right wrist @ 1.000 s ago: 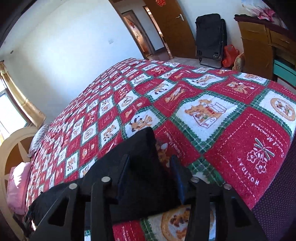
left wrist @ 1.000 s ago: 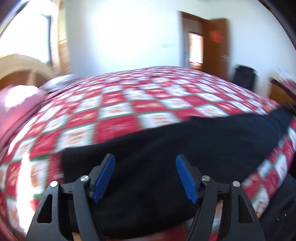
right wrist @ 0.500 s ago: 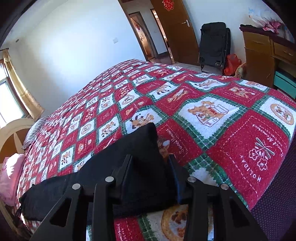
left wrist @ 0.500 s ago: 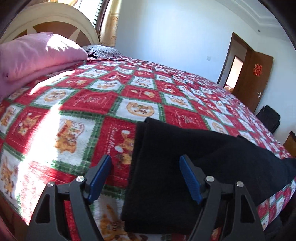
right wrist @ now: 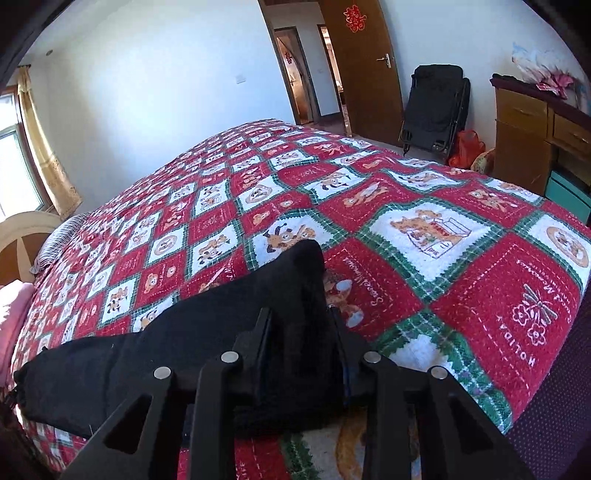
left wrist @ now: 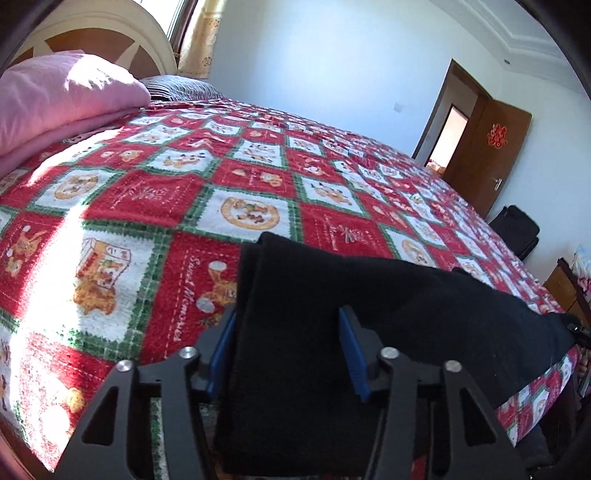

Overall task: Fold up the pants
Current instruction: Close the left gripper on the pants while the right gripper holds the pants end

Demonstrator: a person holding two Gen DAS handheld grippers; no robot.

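Black pants [left wrist: 406,295] lie stretched along the near edge of a bed under a red, white and green checked blanket [left wrist: 258,173]. My left gripper [left wrist: 287,314] straddles the pants' end nearest the pillows. Its blue pads [left wrist: 351,350] are closing, and the cloth fills the gap between them and touches both. In the right wrist view the pants [right wrist: 147,354] run off to the left. My right gripper [right wrist: 299,314] is at their other end, and its jaws are closing on a bunched, raised hump of the cloth. The blanket [right wrist: 443,295] spreads out beyond.
A folded pink quilt [left wrist: 62,96], a striped pillow [left wrist: 177,86] and a cream headboard [left wrist: 103,33] lie at the bed's head. Past the foot stand a black folding chair [right wrist: 436,107], a wooden desk [right wrist: 524,133] and an open brown door [left wrist: 487,158].
The left gripper swung from the middle of the pants to their end near the pillows, and its jaws narrowed onto the cloth. The right jaws narrowed on their end, and that hand stayed in place.
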